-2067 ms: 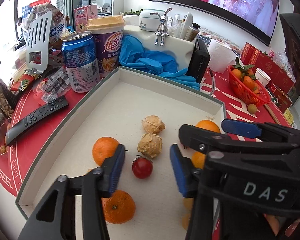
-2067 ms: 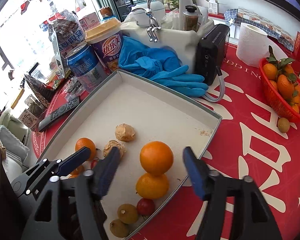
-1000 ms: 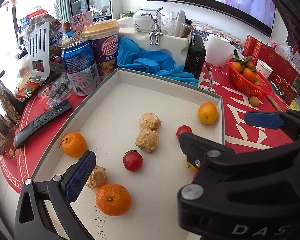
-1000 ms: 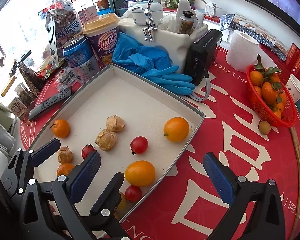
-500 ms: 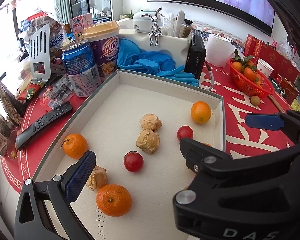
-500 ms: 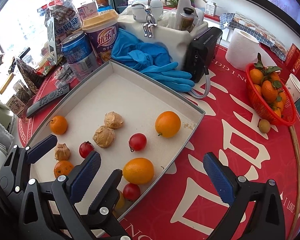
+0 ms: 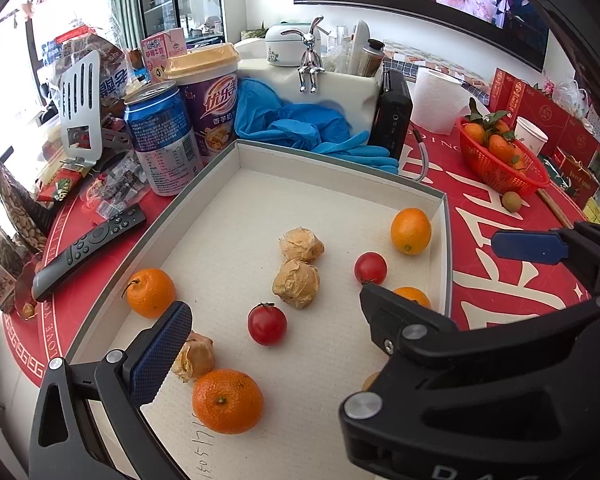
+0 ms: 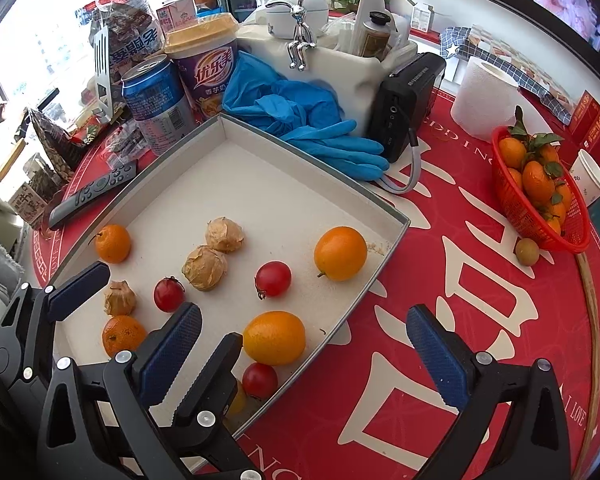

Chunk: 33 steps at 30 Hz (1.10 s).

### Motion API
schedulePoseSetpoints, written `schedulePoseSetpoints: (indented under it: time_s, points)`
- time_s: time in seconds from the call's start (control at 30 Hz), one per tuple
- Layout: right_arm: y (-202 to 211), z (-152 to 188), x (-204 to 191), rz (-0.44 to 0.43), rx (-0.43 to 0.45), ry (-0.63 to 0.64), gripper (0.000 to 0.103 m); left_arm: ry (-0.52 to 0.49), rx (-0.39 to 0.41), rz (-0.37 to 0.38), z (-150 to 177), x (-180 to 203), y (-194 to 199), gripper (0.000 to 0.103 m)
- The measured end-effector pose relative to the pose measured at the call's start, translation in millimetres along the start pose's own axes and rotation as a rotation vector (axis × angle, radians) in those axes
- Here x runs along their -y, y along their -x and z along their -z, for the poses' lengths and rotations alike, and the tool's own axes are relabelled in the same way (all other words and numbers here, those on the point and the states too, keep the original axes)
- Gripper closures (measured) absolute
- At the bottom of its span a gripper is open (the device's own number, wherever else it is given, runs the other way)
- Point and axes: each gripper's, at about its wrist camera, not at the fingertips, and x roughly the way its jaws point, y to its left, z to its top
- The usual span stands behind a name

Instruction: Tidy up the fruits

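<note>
A grey-rimmed tray [image 8: 396,222] holds loose fruit: two oranges [image 8: 340,253] [image 8: 274,338], cherry tomatoes [image 8: 273,278], papery husked fruits [image 8: 204,268] and small mandarins [image 8: 113,243]. My left gripper [image 7: 296,320] hovers open over the tray's near end, above a tomato [image 7: 267,323] and a mandarin [image 7: 227,400]. Its right finger is hidden behind the right gripper's black arm. My right gripper [image 8: 303,316] is wide open and holds nothing. It straddles the tray's near right rim, above the nearer orange.
A red basket [image 8: 572,236] of mandarins stands at the right with a small brown fruit [image 8: 527,252] beside it. Behind the tray are a blue can [image 8: 156,104], a purple cup [image 8: 206,60], blue gloves [image 8: 300,120], a black radio [image 8: 404,104] and a paper roll [image 8: 484,96]. A remote [image 8: 92,196] lies left.
Since two seconds ago both grippers have drawn back from the fruit and opened wide. The two oranges, then touching, now lie apart. Almost nothing has moved in the last half second.
</note>
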Motion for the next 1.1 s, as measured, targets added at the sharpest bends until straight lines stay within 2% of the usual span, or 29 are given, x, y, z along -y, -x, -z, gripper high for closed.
schedulePoseSetpoints:
  time_s: [0.93,1.1]
  points:
    - [0.8,1.3,5.0,0.021,-0.001,-0.005,0.0,-0.005,0.003,0.002,-1.0,1.0,0.6,0.0]
    - [1.1,1.7,4.8,0.023,0.001,-0.005,0.0,-0.01,0.029,-0.019,-0.4,0.8,2.8,0.0]
